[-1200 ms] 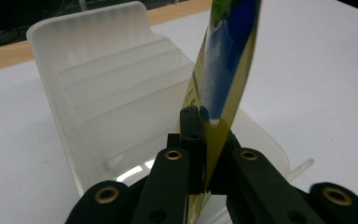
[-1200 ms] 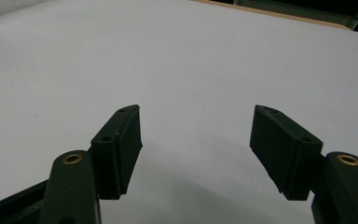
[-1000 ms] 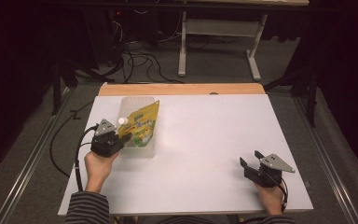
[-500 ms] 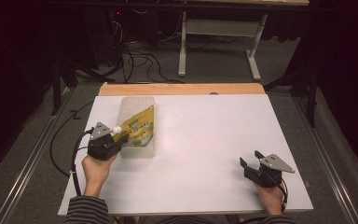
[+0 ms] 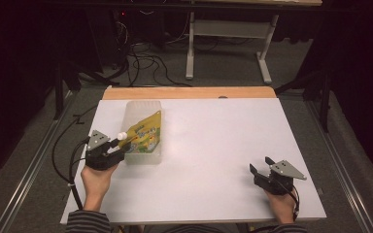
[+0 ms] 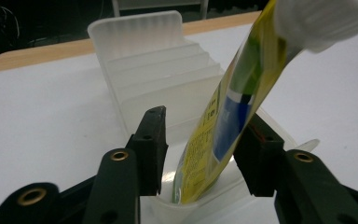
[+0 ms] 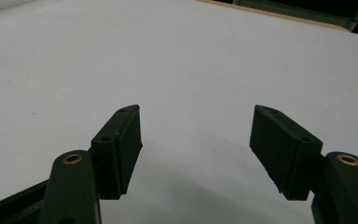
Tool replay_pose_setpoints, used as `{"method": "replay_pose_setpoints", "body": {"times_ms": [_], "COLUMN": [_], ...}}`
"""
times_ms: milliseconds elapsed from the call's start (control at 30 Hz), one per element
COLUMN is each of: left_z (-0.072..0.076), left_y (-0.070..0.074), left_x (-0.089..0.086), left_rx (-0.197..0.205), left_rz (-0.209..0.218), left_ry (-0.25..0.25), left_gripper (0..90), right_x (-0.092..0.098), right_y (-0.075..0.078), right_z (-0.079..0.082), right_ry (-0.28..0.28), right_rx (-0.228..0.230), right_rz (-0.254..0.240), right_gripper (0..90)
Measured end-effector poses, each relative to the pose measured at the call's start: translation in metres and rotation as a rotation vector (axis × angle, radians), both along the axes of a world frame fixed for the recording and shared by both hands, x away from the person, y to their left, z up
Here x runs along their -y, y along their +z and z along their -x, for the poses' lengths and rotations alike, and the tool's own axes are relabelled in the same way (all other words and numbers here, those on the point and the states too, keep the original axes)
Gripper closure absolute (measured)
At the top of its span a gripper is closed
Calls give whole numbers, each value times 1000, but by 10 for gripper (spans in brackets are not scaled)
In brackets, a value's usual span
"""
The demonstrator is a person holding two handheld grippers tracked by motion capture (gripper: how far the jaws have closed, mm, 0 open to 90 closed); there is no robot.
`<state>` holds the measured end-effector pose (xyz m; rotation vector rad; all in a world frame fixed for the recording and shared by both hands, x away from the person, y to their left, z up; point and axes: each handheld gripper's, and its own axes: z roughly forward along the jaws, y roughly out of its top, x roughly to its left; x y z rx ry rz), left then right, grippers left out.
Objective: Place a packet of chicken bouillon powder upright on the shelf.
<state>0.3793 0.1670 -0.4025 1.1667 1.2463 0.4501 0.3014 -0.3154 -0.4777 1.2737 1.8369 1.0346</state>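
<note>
We saw the yellow pouch (image 6: 223,121) leaning tilted in the near slot of the clear rack (image 5: 144,108) at the table's left. The left gripper (image 5: 118,148), whose jaws had just been opening, stood apart around it; the right gripper (image 7: 198,149) gaped, empty. We judged the unsupported pouch might topple out.

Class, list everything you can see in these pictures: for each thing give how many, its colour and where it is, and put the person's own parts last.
Table: one, white top with a wooden far edge, centre.
Rack: one, clear plastic with slots, on the table's left half.
Pouch: one, yellow with a white cap, leaning in the rack's near slot.
Desk frame: one, pale, on the floor beyond the table.
Cables: several, black, on the floor behind.
Left gripper: one, black, fingers just opened, pouch between them.
Right gripper: one, black, open over the table, near right.
</note>
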Motion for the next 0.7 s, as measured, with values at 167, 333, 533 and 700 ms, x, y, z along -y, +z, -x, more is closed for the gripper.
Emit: {"method": "replay_pose_setpoints", "body": {"times_ms": [167,333,533,700], "left_z": [6,13,22,29], "left_y": [3,2,2,2], "left_x": [-4,-7,-12,-15], "left_rx": [0,2,-3,13], "left_rz": [4,9,31,43], "left_ry": [0,1,6,9], "left_gripper": [509,483,432,413], "right_x": [0,0,1,0], "right_y": [0,0,0,0], "right_z": [0,0,0,0], "right_ry": [-3,-2,2,1], "right_rx": [-1,0,-2,-3], "right_rz": [1,0,-3,-1], "right_gripper": [345,345,345,345]}}
